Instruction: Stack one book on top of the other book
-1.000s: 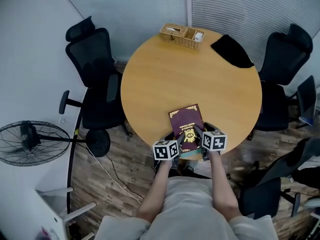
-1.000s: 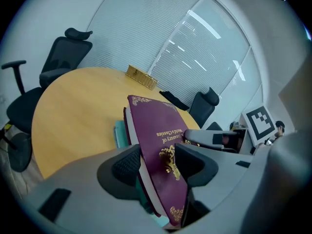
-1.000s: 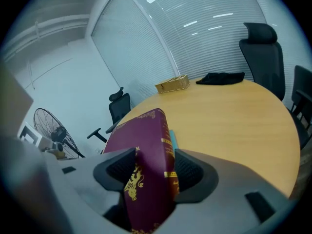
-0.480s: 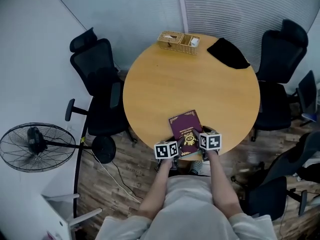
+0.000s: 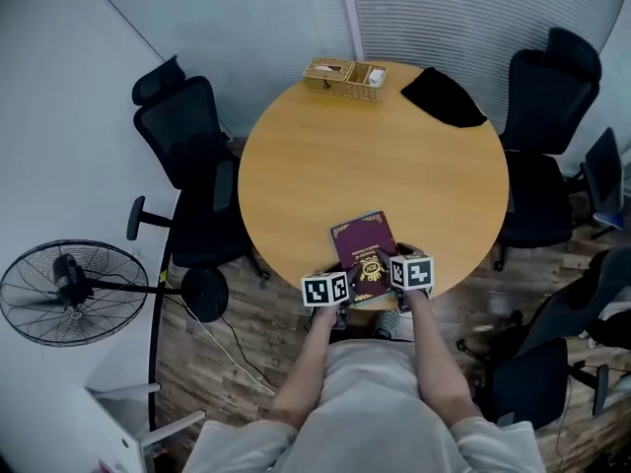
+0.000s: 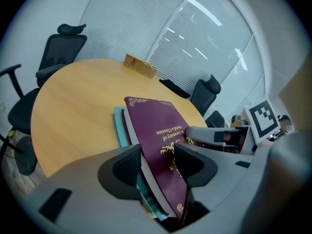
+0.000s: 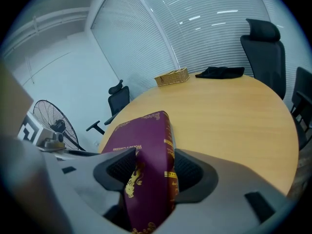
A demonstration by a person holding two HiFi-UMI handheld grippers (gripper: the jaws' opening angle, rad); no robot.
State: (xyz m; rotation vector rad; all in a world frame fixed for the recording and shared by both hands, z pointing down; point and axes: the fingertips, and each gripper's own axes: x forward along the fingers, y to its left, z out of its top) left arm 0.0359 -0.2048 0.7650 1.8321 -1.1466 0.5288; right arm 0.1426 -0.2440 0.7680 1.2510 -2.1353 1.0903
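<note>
Now L tongs (image 6: 158, 162) & R tongs (image 7: 153, 172) clamp maroon book (image 5: 363, 249) atop teal book (image 6: 118, 126).

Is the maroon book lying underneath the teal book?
No, the maroon book lies on top, with the teal book showing beneath its left edge.

Smooth matt wood table (image 5: 375, 166); maroon book (image 5: 363, 249) gilt-stamped cover; woven wicker basket (image 5: 344, 79).

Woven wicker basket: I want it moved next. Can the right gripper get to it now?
Probably not: the right gripper grips the maroon hardcover book; the woven wicker basket sits far across the wooden table.
</note>
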